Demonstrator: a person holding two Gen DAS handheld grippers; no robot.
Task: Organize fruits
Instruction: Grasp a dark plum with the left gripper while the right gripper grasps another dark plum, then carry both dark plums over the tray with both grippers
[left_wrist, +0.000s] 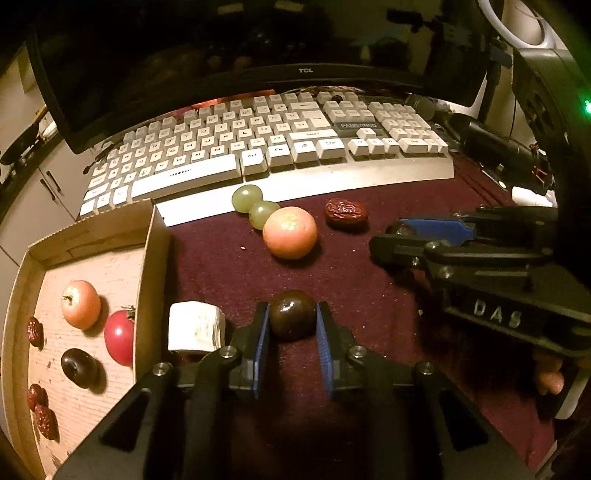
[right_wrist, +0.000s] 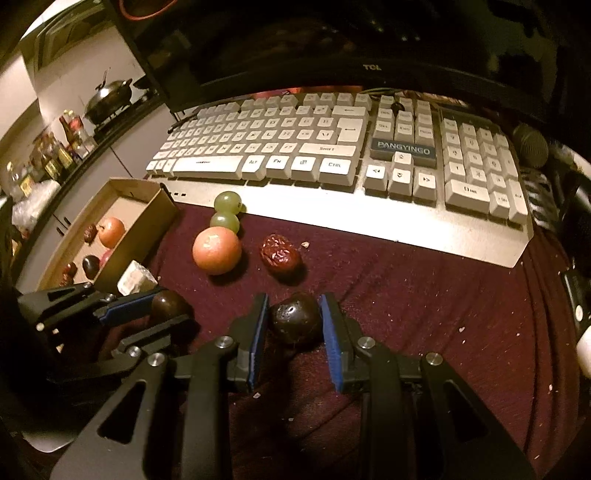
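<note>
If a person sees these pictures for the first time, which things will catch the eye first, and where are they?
First, the two black grippers low in front: the left gripper is shut on a dark plum, and the right gripper holds another dark plum. Beyond them, on the maroon cloth, an orange-pink fruit lies against two green grapes before the white keyboard. At the left stands a cardboard box with sorted fruit.

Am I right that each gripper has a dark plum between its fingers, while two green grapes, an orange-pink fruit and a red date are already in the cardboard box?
Not quite. The two green grapes, orange-pink fruit and red date lie on the maroon cloth by the keyboard, outside the cardboard box, as the left wrist view shows. The rest holds: the left gripper and right gripper each have a dark plum between their fingers.
</note>
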